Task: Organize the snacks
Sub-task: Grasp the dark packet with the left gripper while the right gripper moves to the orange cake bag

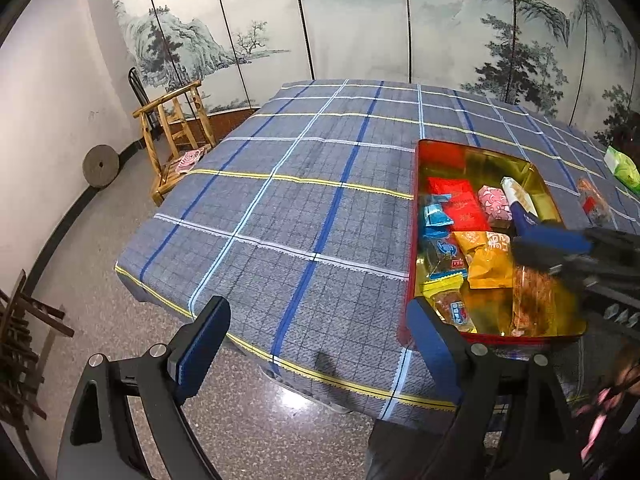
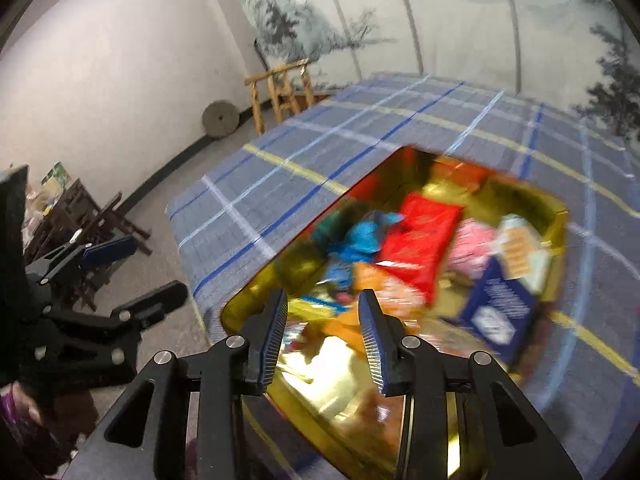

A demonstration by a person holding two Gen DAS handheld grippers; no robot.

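Right wrist view, blurred: right gripper over the near end of the tin, jaws parted a little, nothing between the pads; gold floor and wrappers visible through the gap. Released, no grasp.

Tin contents, same view: red packet toward 12 o'clock from the fingertips, long axis running 1 to 7 o'clock; blue pouches at 11 o'clock; pink packet at 1 o'clock; navy-and-white packet at 2 o'clock against the tin's right wall. Wrappers directly under the jaws too smeared to name.

Left wrist view: left gripper spread wide, empty, hanging off the table edge over tablecloth and floor. Tin lies at 2 o'clock from it, right finger just beside the tin's near corner. Right gripper enters at 3 o'clock, over the tin.

Outside the tin: one clear-wrapped reddish snack on the cloth just past the tin's far-right side, long axis roughly 11 to 5 o'clock; green packet farther out at the frame edge.

Judgement: most snacks already binned. Loose snack sits on the far side of the tin from the left gripper, on the right gripper's side; right hand nearer. Approach probably best across the short axis of the wrapper. Risk: thin slippery film, pinch may slide.
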